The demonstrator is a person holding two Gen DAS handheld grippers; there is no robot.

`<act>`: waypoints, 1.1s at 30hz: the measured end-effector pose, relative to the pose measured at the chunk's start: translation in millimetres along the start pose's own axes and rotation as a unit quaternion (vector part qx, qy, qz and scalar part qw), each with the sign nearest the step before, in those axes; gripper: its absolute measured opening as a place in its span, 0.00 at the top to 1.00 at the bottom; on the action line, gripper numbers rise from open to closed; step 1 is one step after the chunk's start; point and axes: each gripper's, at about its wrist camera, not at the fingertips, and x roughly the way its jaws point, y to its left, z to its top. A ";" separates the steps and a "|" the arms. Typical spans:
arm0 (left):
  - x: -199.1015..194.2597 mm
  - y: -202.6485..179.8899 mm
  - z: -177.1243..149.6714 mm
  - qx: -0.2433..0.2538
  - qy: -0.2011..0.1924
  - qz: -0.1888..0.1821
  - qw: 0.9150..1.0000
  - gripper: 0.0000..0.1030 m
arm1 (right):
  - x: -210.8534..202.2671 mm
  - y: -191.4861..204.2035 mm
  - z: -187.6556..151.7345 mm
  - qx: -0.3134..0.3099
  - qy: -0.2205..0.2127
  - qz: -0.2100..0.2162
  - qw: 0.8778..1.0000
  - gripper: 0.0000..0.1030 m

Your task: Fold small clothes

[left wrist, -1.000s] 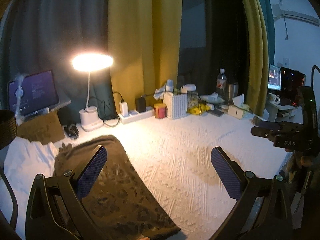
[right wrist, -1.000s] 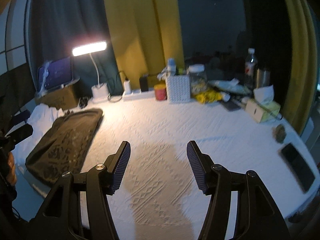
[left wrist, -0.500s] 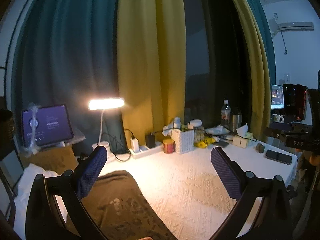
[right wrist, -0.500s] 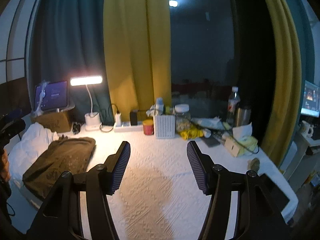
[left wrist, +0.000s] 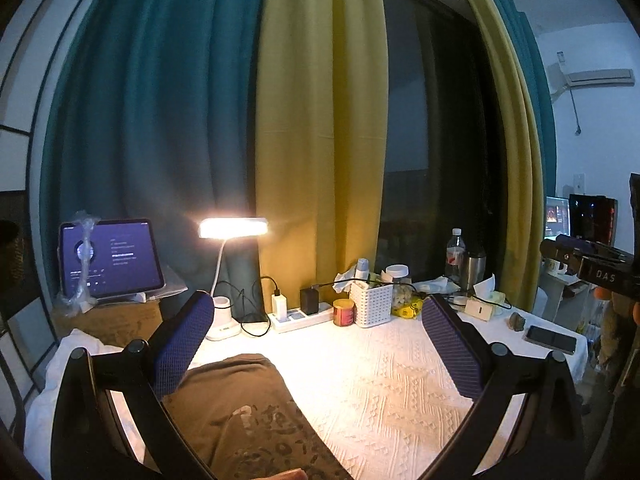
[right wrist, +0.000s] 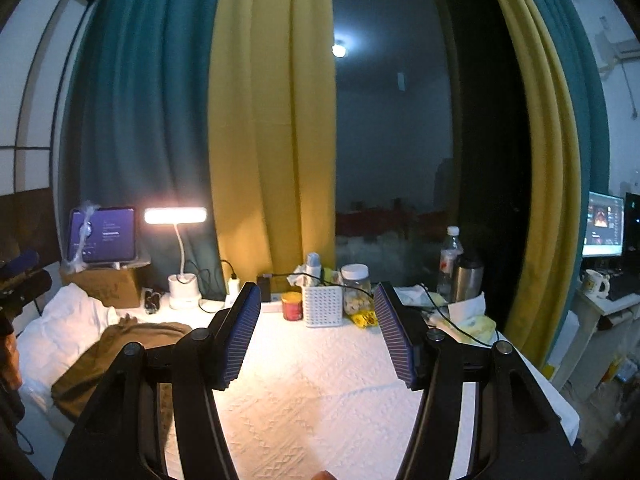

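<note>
Here, olive garment [left wrist: 240, 412] at tablecloth [left wrist: 384, 392] left edge

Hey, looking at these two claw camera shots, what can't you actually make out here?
- Olive garment: in the left wrist view its near end is cut off by the bottom edge and its left side is hidden by the left claw.
- Print on the garment: too dim to read.
- Tablet screen text: too small.
- White cloth pile in the right wrist view: overexposed, so the garment type is unclear.

Both wrist views look nearly level across the white tablecloth [left wrist: 400, 380] toward the curtains [right wrist: 272, 140].
</note>
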 end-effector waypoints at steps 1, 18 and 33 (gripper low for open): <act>-1.3 0.9 0.2 0.000 0.000 0.002 1.000 0.01 | -0.8 1.8 1.1 0.000 -0.001 0.003 1.000 0.40; -4.0 6.9 -7.7 0.003 -0.004 0.013 1.000 0.01 | 19.2 20.3 -6.5 -0.003 0.025 0.021 0.999 0.40; 0.8 3.1 -7.6 0.001 0.002 0.007 1.000 0.01 | 20.5 15.7 -7.7 -0.002 0.030 0.011 0.999 0.40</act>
